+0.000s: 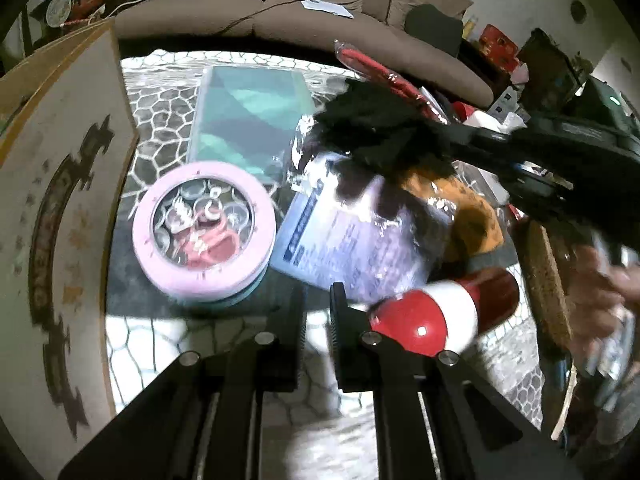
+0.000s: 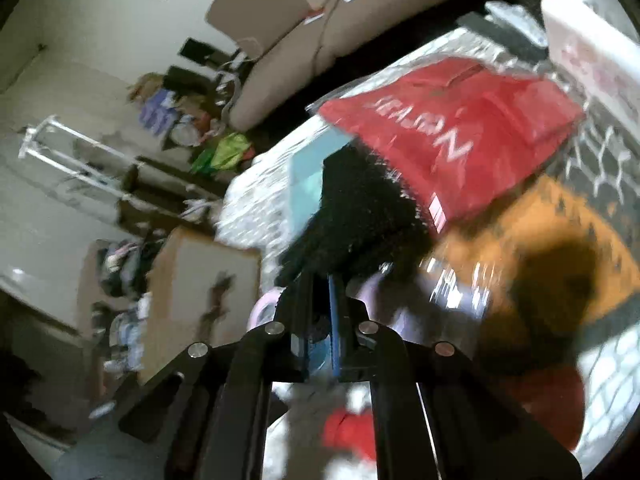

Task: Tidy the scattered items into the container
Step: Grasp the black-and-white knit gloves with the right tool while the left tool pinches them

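A cluttered living room with a sofa (image 1: 256, 20)

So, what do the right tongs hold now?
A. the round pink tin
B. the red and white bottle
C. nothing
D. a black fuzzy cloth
D: in the left wrist view the right tongs are closed on a black fuzzy cloth that hangs above the table, while the round pink tin and the red and white bottle lie below, untouched.

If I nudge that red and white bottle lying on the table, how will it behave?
The bottle lies on its side and looks round, so it would probably roll. Its glossy surface may slip between pads. It looks rigid, not floppy.
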Demonstrator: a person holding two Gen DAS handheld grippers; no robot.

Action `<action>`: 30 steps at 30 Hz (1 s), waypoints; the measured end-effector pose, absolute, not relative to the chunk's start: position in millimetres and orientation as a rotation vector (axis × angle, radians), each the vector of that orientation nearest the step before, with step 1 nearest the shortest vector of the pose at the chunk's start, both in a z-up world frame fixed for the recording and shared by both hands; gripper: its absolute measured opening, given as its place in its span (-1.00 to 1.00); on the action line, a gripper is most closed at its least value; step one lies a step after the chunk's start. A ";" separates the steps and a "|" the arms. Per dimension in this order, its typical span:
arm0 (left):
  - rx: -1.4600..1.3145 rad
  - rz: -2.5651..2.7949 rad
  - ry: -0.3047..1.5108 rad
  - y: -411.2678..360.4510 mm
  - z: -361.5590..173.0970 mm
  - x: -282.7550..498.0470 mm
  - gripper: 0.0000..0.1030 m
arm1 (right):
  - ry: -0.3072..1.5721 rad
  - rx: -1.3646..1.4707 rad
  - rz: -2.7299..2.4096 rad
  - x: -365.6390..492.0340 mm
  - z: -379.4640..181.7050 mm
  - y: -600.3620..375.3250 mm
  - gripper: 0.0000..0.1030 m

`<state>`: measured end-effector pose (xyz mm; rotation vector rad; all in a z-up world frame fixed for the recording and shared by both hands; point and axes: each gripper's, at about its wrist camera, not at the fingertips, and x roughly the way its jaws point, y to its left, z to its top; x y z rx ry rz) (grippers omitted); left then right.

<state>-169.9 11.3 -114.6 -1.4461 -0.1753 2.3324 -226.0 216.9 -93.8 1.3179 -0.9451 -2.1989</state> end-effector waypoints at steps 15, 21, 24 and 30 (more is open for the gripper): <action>-1.542 2.263 -0.052 -31.9 -129.4 -40.4 -0.73 | -0.720 1.544 -1.947 8.2 -137.9 185.0 -0.86; -1.571 2.214 -0.025 -27.6 -153.8 -15.7 -0.68 | -0.477 1.640 -2.158 25.6 -148.0 196.5 -0.54; -1.485 2.219 -0.025 -15.8 -151.8 -17.3 -0.64 | -0.584 1.542 -2.265 17.9 -137.7 220.3 0.24; -1.405 2.247 -0.054 -5.8 -137.1 -41.0 -0.61 | -0.700 1.386 -2.315 -20.0 -112.7 241.1 0.20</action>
